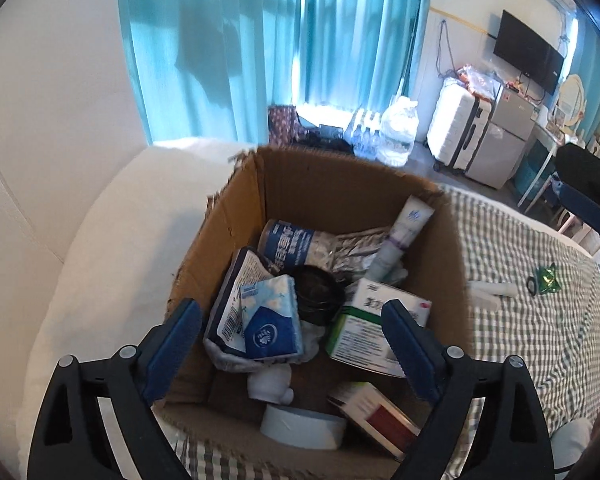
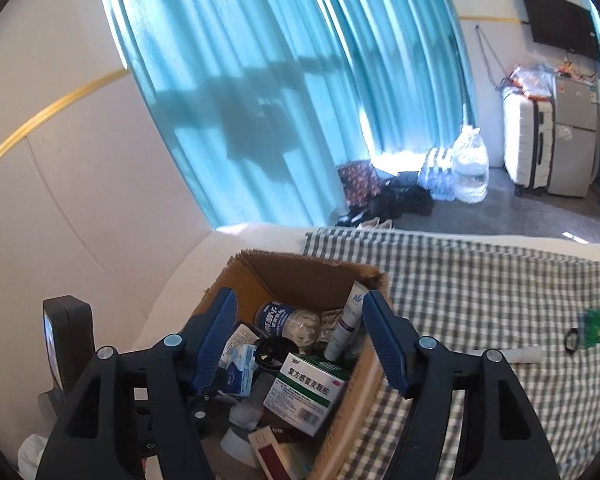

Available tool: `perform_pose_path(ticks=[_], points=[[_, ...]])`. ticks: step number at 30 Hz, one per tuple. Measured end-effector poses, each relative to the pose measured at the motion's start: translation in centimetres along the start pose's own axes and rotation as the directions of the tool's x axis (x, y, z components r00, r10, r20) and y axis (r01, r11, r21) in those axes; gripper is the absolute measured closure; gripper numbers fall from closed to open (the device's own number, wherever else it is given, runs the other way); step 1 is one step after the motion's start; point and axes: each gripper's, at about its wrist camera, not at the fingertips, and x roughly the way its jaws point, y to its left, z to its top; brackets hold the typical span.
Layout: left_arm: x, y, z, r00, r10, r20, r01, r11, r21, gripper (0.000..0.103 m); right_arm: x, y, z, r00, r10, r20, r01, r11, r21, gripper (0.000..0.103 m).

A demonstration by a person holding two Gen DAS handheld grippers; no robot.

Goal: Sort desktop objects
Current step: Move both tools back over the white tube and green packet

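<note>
From the left wrist I see my left gripper with its jaws spread wide and empty above the open brown cardboard box on the green-and-white checked bedspread. Between and below the jaws lie a blue-and-white tissue packet and a green-and-white medicine carton; well beyond the right jaw, three things are left on the bedspread: a white tube, a green foil wrapper and a small black ring. From the right wrist, my right gripper also hangs over the box, jaws moderately open, gripping nothing, the same carton just below them. I count one box and one carton in this view. I'd judge both drops finished; next, lift clear of the rim before swinging right toward the leftovers.
</note>
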Motion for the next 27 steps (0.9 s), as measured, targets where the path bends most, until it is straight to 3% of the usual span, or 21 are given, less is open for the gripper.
perform_pose_path(ticks=[10, 15, 20, 27], points=[[-7.3, -6.7, -0.2, 0.988, -0.051, 0.149, 0.044, 0.998, 0.049, 0.0, -11.8, -3.1, -0.9, 0.986, -0.098, 0.134, 0.101, 0.995, -0.014, 0.034], [-8.7, -11.5, -0.9, 0.984, -0.088, 0.158, 0.076, 0.994, 0.079, 0.0, -17.2, -7.2, -2.6, 0.97, -0.177, 0.168, 0.173, 0.984, 0.034, 0.033], [-9.9, -16.5, -2.4, 0.977, -0.101, 0.189, 0.071, 0.985, 0.155, 0.0, -21.3, -12.1, -4.5, 0.946, -0.255, 0.199, 0.236, 0.965, 0.115, 0.026], [-7.1, -21.8, -3.5, 0.985, -0.12, 0.124, 0.09, 0.97, 0.224, 0.0, -23.3, -19.6, -7.5, 0.923, -0.349, 0.162, 0.306, 0.921, 0.24, 0.026]])
